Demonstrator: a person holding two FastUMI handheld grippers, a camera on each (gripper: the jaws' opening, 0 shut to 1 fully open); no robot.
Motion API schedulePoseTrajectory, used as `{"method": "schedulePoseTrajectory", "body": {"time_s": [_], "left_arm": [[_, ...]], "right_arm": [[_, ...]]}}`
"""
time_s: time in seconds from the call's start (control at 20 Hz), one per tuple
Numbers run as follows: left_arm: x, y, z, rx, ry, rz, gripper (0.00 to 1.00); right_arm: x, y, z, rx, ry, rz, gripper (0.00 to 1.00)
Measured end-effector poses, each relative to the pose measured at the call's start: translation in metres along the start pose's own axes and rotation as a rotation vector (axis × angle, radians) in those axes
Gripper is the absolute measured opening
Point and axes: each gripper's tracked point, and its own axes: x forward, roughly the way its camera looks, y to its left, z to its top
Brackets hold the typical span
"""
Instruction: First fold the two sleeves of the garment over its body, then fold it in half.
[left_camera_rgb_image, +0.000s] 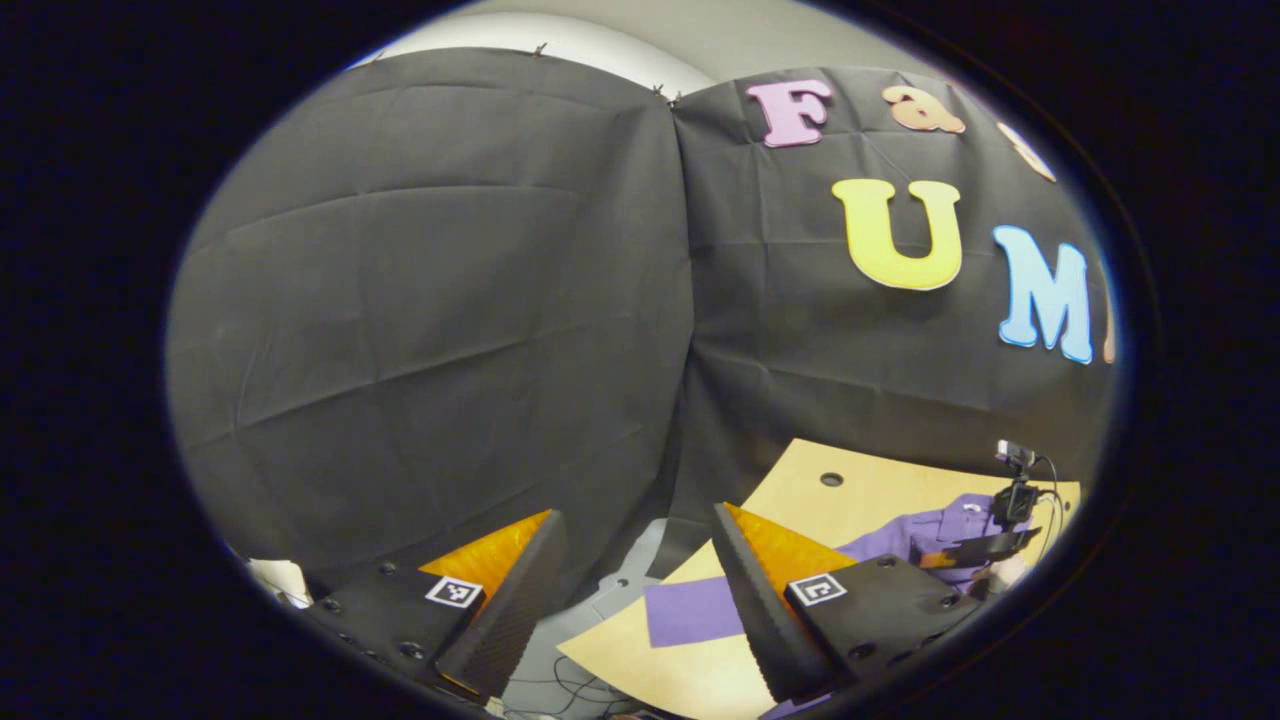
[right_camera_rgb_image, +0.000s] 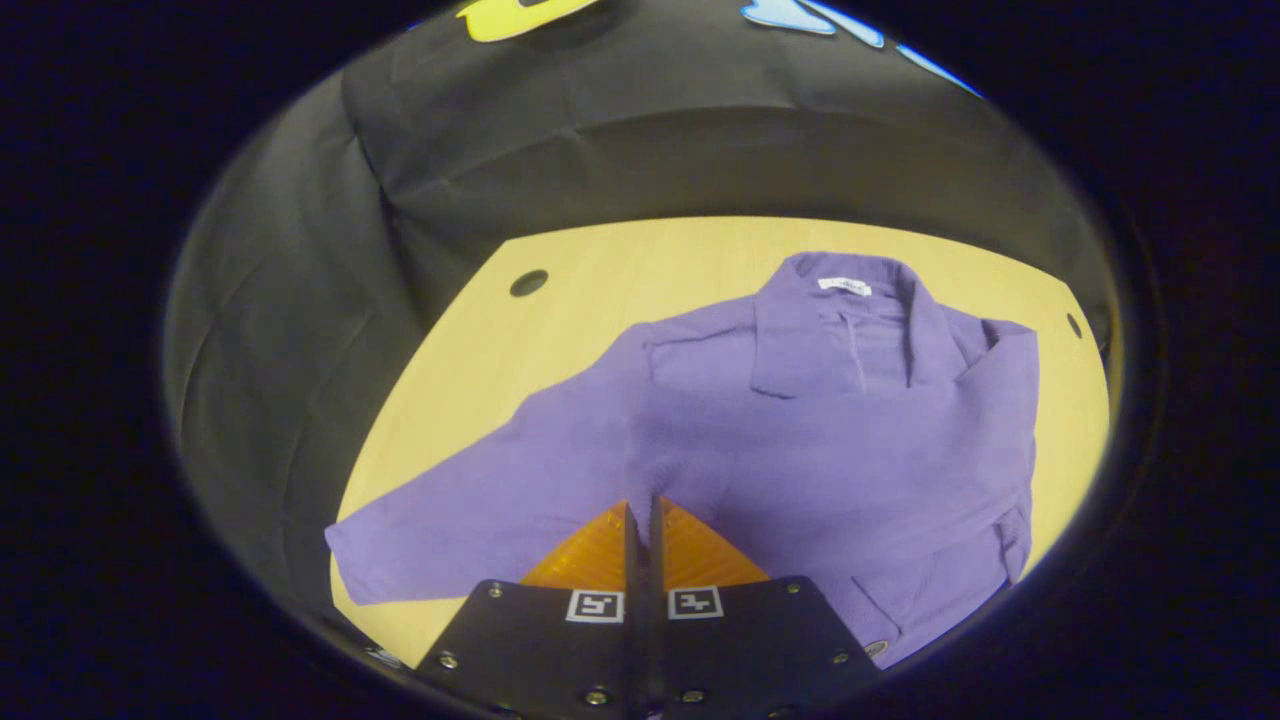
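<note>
**Purple shirt spread on a wooden table, one sleeve folded in**

Black cloth walls close off the booth behind a pale wooden table (left_camera_rgb_image: 880, 485).

Left gripper view: the left gripper (left_camera_rgb_image: 635, 600) is held up off the table's near corner, aimed mostly at the cloth wall, with its two fingers spread wide apart and nothing between them. Past the right-hand finger, a strip of the purple cloth garment (left_camera_rgb_image: 690, 610) lies flat on the tabletop. Farther off, at the right edge, more of the purple fabric is bunched below the other gripper (left_camera_rgb_image: 1005, 545), which carries a small camera with a trailing cable. A round hole (left_camera_rgb_image: 831, 479) marks the tabletop near the wall.

Right gripper view: the right gripper (right_camera_rgb_image: 641, 515) hangs over the garment (right_camera_rgb_image: 850, 440), its fingers pressed together; I cannot tell whether any fabric is caught between them. The garment is a collared, long-sleeved purple shirt lying flat, its collar (right_camera_rgb_image: 850, 290) pointing toward the far wall and its hem toward the camera, so its long axis runs from near to far. One sleeve (right_camera_rgb_image: 470, 520) stretches out toward the lower left, reaching the table's edge. The opposite sleeve (right_camera_rgb_image: 1000, 400) is folded in over the body.
</note>
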Motion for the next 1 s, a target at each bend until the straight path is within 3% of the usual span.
{"method": "schedulePoseTrajectory", "body": {"time_s": [0.2,0.35,0.4,0.55,0.85,0.9,1.0], "left_arm": [[0.006,0.011,-0.016,0.004,0.019,0.004,0.92],[0.017,0.01,-0.024,0.005,0.038,-0.007,0.92],[0.021,0.008,-0.027,0.005,0.044,-0.014,0.93],[0.032,0.001,-0.041,0.013,0.065,-0.033,0.92],[0.068,-0.018,-0.069,0.053,0.115,-0.093,0.92],[0.076,-0.021,-0.075,0.068,0.125,-0.102,0.99],[0.094,-0.032,-0.094,0.097,0.148,-0.119,0.92]], "right_arm": [[0.005,0.001,-0.005,0.013,0.016,0.003,0.04],[0.004,-0.001,-0.003,0.021,0.014,0.017,0.13],[0.003,0.001,-0.003,0.024,0.012,0.025,0.07],[-0.005,0.003,0.005,0.023,-0.013,0.049,0.6],[-0.041,-0.015,0.018,0.043,-0.091,0.047,0.61],[-0.05,-0.023,0.017,0.048,-0.103,0.038,0.6],[-0.069,-0.046,0.011,0.055,-0.122,0.011,0.6]]}}
